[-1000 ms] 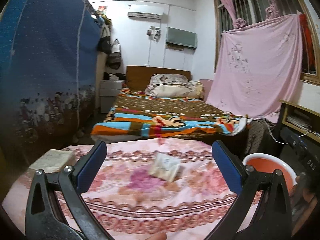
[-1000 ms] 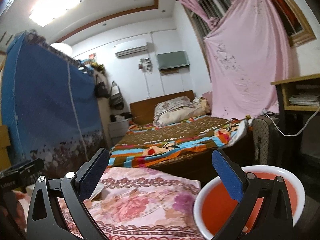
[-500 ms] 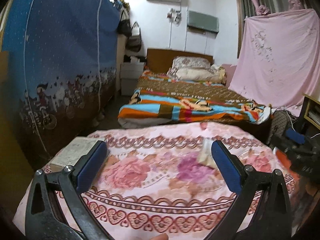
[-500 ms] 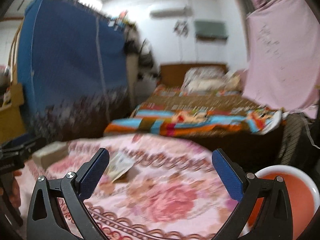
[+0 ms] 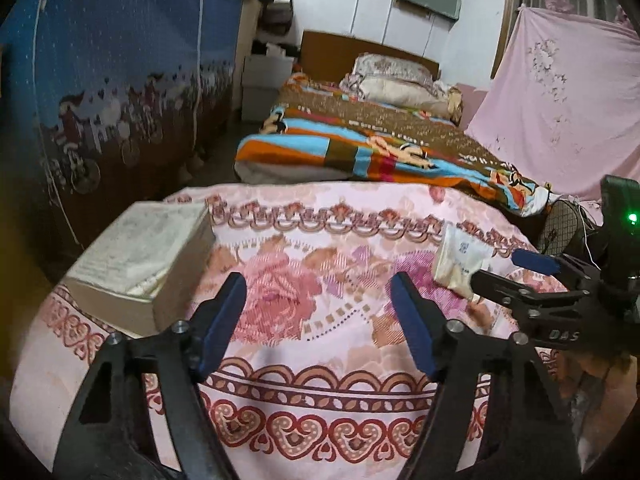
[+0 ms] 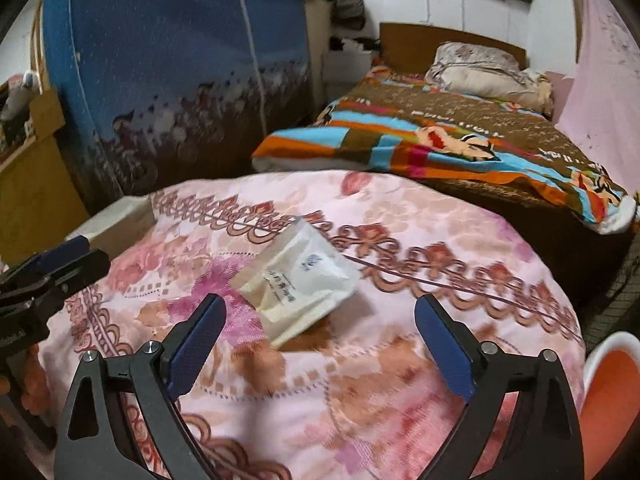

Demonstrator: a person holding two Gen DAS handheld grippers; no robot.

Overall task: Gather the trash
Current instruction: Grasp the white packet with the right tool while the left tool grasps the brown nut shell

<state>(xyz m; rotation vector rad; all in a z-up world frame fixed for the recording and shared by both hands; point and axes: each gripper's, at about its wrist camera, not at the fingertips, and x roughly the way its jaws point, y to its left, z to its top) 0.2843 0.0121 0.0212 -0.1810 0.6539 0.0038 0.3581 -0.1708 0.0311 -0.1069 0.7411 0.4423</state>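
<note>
One flat, crinkled white packet [image 6: 298,280] lies between right claw's [image 6: 320,344] spread fingers.

Both wrist views over floral tablecloth [image 5: 320,360]

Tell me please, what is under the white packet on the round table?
The white packet lies flat on the pink floral tablecloth. Only this cloth shows around it. Whether something small is hidden beneath the packet cannot be seen.
</note>
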